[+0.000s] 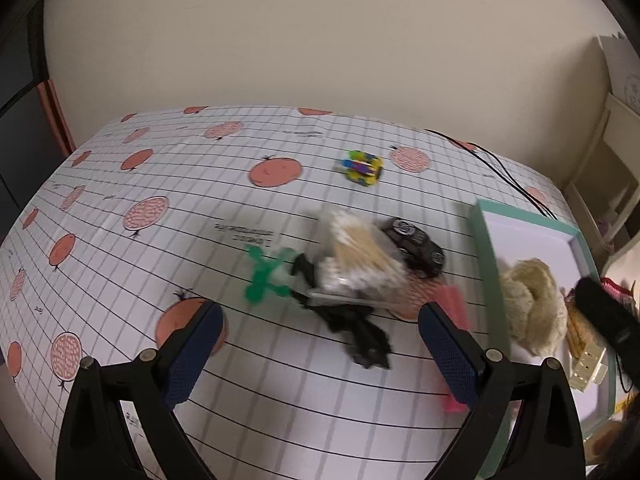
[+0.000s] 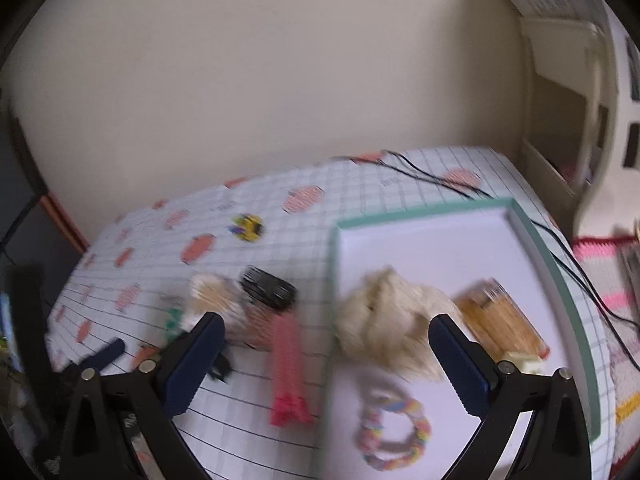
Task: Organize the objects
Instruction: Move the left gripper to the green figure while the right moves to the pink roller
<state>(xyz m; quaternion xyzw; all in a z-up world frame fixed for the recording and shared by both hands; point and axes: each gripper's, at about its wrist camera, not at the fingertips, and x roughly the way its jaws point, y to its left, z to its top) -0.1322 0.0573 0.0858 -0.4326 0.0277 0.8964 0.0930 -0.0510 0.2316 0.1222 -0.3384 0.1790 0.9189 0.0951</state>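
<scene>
A cream wall (image 1: 280, 40) backs the table (image 1: 160, 208), which is covered by a white gridded cloth printed with orange fruit. A black cable (image 2: 440, 178) trails across the far right corner. Both views are motion-blurred, so fine detail is unreliable.

Left tool (image 1: 320, 344): fingers spread wide apart, nothing between them, hovering above the cloth. Ahead of it lies a loose cluster: a clear pack of cotton swabs (image 1: 360, 256) sits in the middle, a green propeller-shaped toy (image 1: 264, 276) just beside it on the left, a black toy car (image 1: 416, 246) touching or just behind its right side, and a black ragged item (image 1: 360, 336) in front, nearest the tool. What that black item is cannot be told. A pink comb-like strip (image 1: 452, 308) lies next to the left tool's right-hand finger. A small yellow block vehicle (image 1: 362, 166) stands well apart, farther back on the cloth.

Right tool (image 2: 326, 364): fingers likewise spread, gripping nothing, held over the near left edge of the tray. The tray (image 2: 560, 276) is shallow, white inside with a teal rim, and rests on the right part of the table. Inside it are a cream fluffy item (image 2: 384, 320), an amber box of sticks (image 2: 500, 320) to its right, and a multicoloured braided ring (image 2: 396, 436) nearest the camera. In the right wrist view the pink strip lies on the cloth just outside the tray's left rim.
</scene>
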